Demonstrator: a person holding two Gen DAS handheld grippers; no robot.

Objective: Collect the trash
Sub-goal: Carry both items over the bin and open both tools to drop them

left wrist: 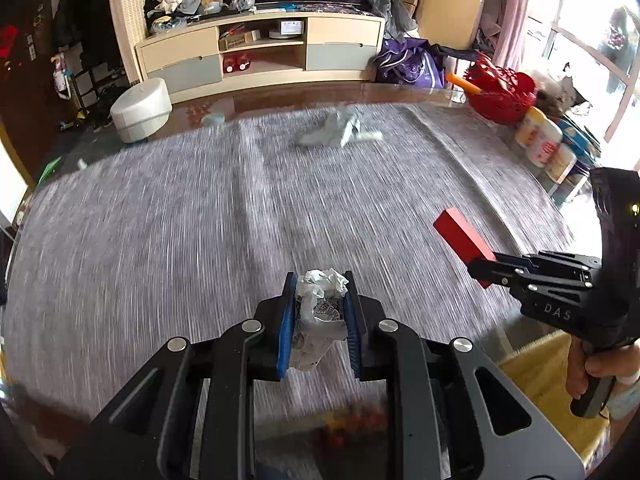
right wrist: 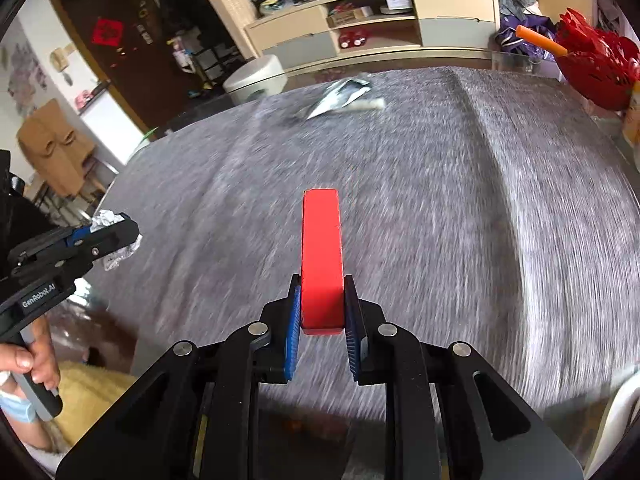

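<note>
My left gripper (left wrist: 320, 312) is shut on a crumpled white wrapper (left wrist: 320, 308), held above the grey tablecloth (left wrist: 200, 220). The same wrapper (right wrist: 106, 218) shows at the left of the right wrist view, in the left gripper (right wrist: 120, 236). My right gripper (right wrist: 322, 312) is shut on a flat red box (right wrist: 321, 256) that sticks out forward between its blue pads. From the left wrist view the red box (left wrist: 460, 236) hangs at the right in the right gripper (left wrist: 482, 270). A silver crumpled wrapper (left wrist: 330, 130) lies far across the table.
A red basket (left wrist: 500, 96) with an orange stick stands at the table's far right, with canisters (left wrist: 540, 140) beside it. A white round appliance (left wrist: 140, 110) sits on the floor past the far left edge. A shelf unit (left wrist: 260, 48) lines the back wall.
</note>
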